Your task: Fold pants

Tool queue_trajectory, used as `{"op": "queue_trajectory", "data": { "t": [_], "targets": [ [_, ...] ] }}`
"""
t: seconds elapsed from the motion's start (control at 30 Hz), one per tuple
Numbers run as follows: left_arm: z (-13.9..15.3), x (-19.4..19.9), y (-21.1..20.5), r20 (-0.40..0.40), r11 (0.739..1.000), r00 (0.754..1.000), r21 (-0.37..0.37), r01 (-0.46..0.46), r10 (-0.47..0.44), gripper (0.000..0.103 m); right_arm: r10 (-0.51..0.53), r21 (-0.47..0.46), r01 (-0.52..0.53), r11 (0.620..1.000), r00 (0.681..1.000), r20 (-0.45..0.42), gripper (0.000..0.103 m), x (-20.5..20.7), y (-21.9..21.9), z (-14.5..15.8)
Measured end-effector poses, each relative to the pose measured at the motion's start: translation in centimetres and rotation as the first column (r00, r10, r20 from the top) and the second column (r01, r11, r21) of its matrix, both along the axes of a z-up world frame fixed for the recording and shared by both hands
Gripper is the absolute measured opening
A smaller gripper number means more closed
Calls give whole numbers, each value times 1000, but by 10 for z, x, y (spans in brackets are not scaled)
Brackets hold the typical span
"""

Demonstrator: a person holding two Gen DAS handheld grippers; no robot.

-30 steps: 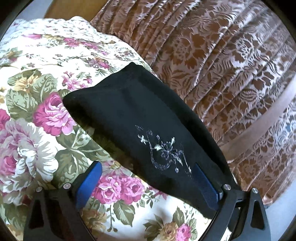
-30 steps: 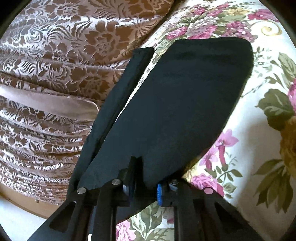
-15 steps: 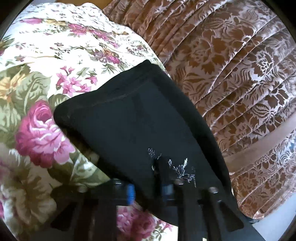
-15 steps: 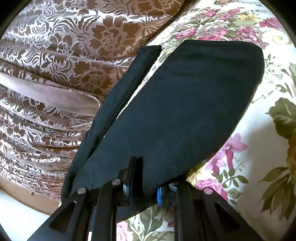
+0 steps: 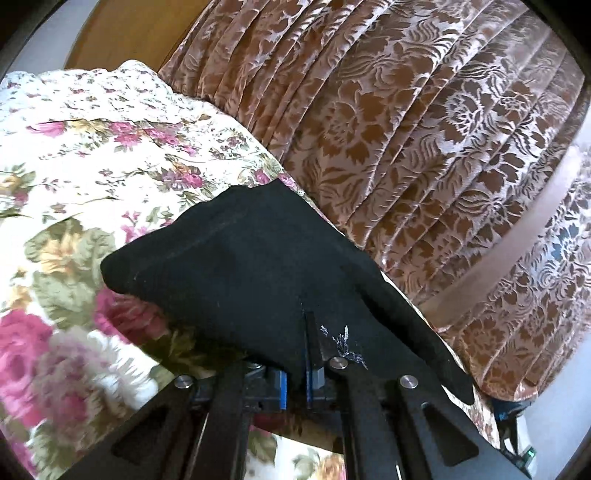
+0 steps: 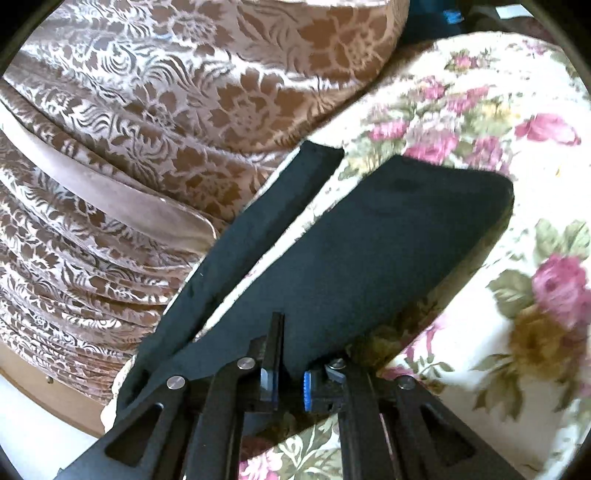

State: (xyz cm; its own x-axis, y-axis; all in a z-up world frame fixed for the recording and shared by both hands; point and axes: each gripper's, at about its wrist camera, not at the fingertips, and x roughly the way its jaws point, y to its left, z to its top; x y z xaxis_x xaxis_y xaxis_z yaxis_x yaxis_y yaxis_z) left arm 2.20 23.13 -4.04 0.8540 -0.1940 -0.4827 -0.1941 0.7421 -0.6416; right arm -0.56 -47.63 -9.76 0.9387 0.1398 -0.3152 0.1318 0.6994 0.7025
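Black pants (image 5: 251, 280) lie on a floral bedspread (image 5: 85, 158), with silver embroidery (image 5: 345, 341) near my left gripper (image 5: 295, 384). That gripper is shut on the near edge of the pants, the cloth pinched between its blue pads and lifted off the bed. In the right wrist view the pants (image 6: 369, 251) stretch away as a wide folded panel, with a narrower black strip (image 6: 258, 236) beside it on the left. My right gripper (image 6: 286, 384) is shut on the near end of the panel, which hangs raised above the bedspread (image 6: 517, 184).
A brown and silver floral curtain or valance (image 5: 424, 147) hangs along the bed's edge, also filling the left of the right wrist view as brown floral cloth (image 6: 166, 110). A wooden panel (image 5: 122, 33) shows at the top left. Pale floor (image 6: 22, 417) lies below the bed.
My left gripper went from wide open around the pants' edge to shut on it. Both grippers have risen, lifting the near ends of the pants off the bedspread.
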Motion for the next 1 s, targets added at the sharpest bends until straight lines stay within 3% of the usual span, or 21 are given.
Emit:
{"op": "queue_trajectory", "data": {
  "t": [0.27,0.47,0.73,0.8,0.83,0.87,0.93,1.0],
  "targets": [
    [-5,-46,4,-29,1000,1000,-4,-7,7,6,23,-46,-24,999,1000,-16,8,-32,-2,2],
    [-9,-89,0,-59,1000,998,8,-29,30,6,34,-31,-35,999,999,-42,8,-57,-7,-12],
    [-38,-89,-5,-139,1000,990,24,-15,18,7,24,1,-24,1000,994,-108,10,-55,-9,-43],
    [-38,-88,-4,-144,999,989,35,-15,20,12,25,-9,-26,1000,994,-105,17,-55,-11,-39],
    [-39,-87,-2,-146,999,989,27,-22,25,20,10,-12,-11,1000,994,-104,22,-56,-14,-36],
    [-39,-86,0,-146,1000,989,13,-29,30,31,-5,-10,4,1000,994,-105,22,-55,-18,-35],
    [-41,-83,7,-144,998,988,-11,-62,60,42,-42,13,43,999,994,-96,22,-55,-30,-34],
    [-41,-80,15,-135,995,986,-8,-102,100,42,-86,27,89,996,991,-104,22,-53,-41,-33]
  ]
}}
